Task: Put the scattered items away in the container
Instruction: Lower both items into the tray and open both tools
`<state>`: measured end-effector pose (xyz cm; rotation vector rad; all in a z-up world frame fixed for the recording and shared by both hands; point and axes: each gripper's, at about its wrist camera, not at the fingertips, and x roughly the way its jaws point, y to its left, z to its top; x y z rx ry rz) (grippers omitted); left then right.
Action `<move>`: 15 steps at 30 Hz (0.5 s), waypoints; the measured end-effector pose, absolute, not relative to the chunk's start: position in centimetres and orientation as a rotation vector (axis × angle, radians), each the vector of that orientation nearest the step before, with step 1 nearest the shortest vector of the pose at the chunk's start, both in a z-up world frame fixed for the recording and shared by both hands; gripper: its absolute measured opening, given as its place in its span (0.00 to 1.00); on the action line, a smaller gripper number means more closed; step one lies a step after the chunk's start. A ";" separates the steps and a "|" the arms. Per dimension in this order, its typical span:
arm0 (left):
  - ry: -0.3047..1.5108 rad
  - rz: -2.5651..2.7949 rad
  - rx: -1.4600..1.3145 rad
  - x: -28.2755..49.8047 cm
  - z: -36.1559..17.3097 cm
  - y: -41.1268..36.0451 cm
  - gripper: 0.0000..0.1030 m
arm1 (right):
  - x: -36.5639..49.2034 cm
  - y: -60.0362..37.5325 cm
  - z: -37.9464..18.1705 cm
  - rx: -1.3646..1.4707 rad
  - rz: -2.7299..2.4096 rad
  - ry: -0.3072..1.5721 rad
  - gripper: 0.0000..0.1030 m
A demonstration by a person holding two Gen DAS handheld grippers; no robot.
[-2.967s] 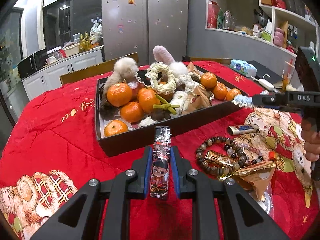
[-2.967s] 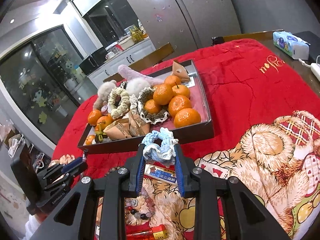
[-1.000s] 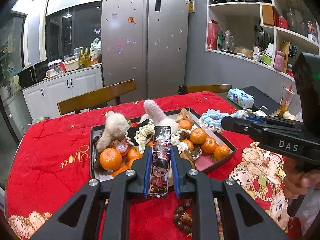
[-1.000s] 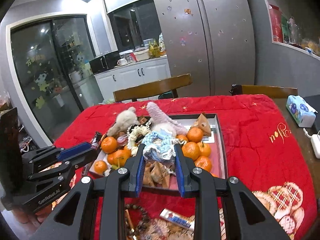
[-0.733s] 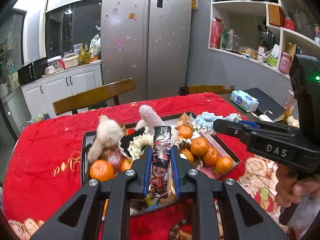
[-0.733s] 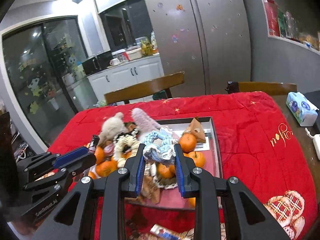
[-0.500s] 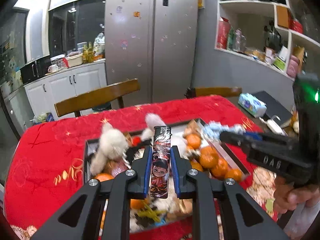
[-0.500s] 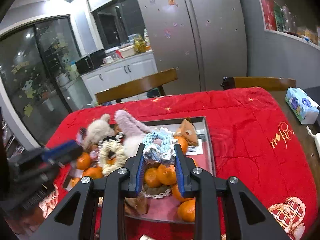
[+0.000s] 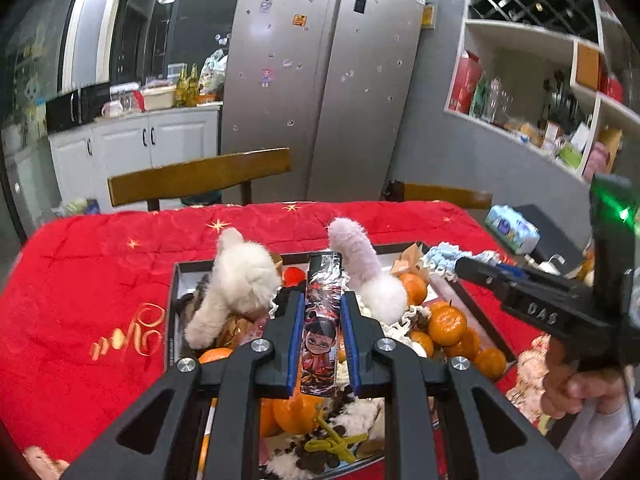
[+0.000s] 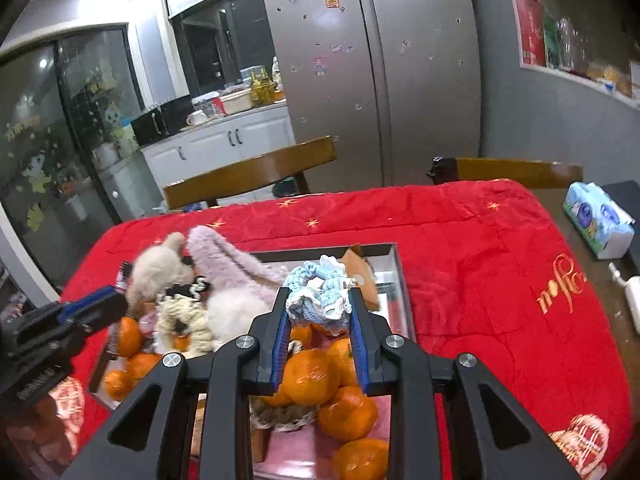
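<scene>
Left tongs [image 9: 322, 336] clamp a printed lighter [image 9: 320, 332] upright between the blue pads, nearly closed on it, held above the dark tray [image 9: 171, 320] over the oranges [image 9: 450, 322] and plush toys [image 9: 240, 280]. Right tongs [image 10: 318, 340] pinch a blue-white crochet scrunchie [image 10: 318, 292] at the fingertips, also narrow, hanging over the tray's right part above more oranges. Tray sits on the red-covered table [image 10: 480, 248]. Both items are off the cloth and not yet in the tray.
</scene>
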<state>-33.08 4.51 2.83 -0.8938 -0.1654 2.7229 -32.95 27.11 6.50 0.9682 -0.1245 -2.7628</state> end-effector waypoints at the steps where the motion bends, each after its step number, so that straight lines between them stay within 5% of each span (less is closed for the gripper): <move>1: -0.191 2.715 -0.894 -33.3 2.6 4.3 0.19 | -33.2 27.2 6.3 0.978 -2.757 -0.128 0.25; 11: -0.169 2.696 -1.010 -36.2 -0.1 2.7 0.19 | -35.3 26.8 3.8 1.073 -2.730 -0.053 0.28; 15: -0.171 2.679 -1.038 -36.6 -0.9 2.9 0.19 | -36.1 28.1 2.6 1.135 -2.655 -0.176 0.28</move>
